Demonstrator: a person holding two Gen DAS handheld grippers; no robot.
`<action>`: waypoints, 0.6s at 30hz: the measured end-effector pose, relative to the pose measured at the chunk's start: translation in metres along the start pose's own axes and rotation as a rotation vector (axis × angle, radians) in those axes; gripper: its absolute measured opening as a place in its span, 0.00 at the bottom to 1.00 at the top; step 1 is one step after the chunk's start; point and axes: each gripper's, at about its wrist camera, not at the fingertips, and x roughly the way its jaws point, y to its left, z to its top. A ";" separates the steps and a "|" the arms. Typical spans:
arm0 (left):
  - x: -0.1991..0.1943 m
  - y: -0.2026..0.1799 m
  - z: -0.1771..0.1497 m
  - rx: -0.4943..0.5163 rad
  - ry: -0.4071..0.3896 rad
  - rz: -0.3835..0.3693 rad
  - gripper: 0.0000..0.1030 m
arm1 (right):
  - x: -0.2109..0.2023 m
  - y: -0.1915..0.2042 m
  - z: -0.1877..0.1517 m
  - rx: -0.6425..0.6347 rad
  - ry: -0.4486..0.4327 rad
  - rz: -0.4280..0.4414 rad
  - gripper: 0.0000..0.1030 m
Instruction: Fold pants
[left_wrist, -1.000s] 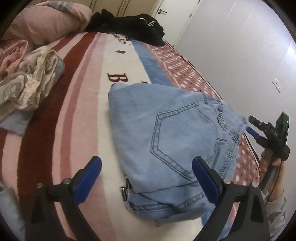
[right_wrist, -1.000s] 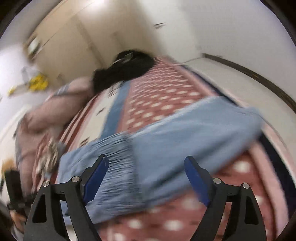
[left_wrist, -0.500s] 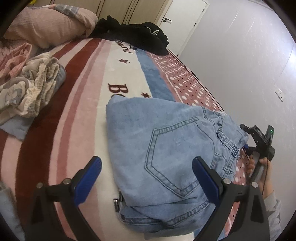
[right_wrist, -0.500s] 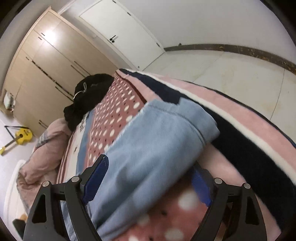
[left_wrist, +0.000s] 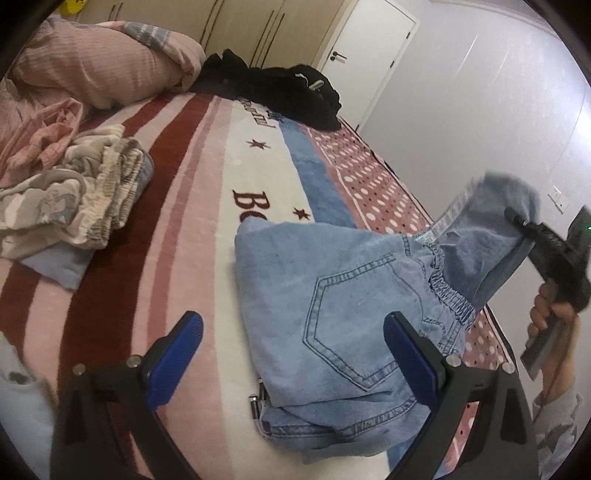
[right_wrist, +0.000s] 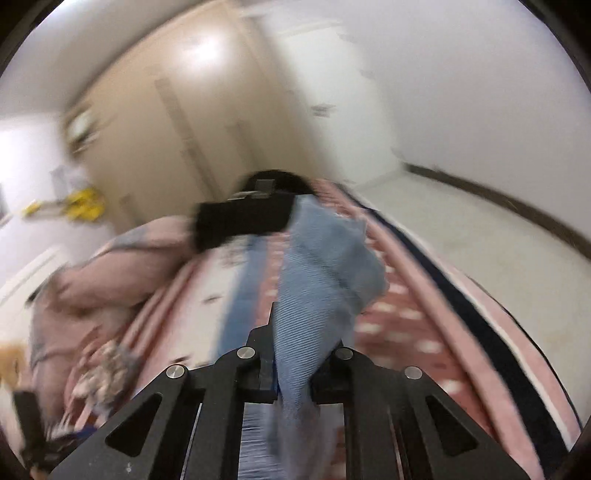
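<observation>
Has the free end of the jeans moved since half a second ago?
Yes. The right gripper has lifted the jeans end off the blanket.

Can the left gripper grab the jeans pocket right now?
Probably yes. The left gripper is open, the pocket lies just ahead on the jeans, and nothing is between them.

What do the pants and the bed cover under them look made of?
Pants: light blue denim by the look, matte, with contrast topstitching around the back pocket and a gathered elastic waistband. Bed cover: seems a plush fleece blanket, with a fuzzy nap and printed stripes, dots and stars; the exact fibre cannot be told.
</observation>
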 end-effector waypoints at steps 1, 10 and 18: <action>-0.004 0.001 0.000 -0.001 -0.008 0.003 0.94 | -0.001 0.020 -0.001 -0.045 0.007 0.034 0.06; -0.024 0.021 -0.003 -0.022 -0.023 0.024 0.94 | 0.056 0.171 -0.122 -0.530 0.335 0.191 0.06; -0.016 0.026 -0.008 -0.017 0.009 0.029 0.94 | 0.052 0.166 -0.167 -0.562 0.403 0.309 0.57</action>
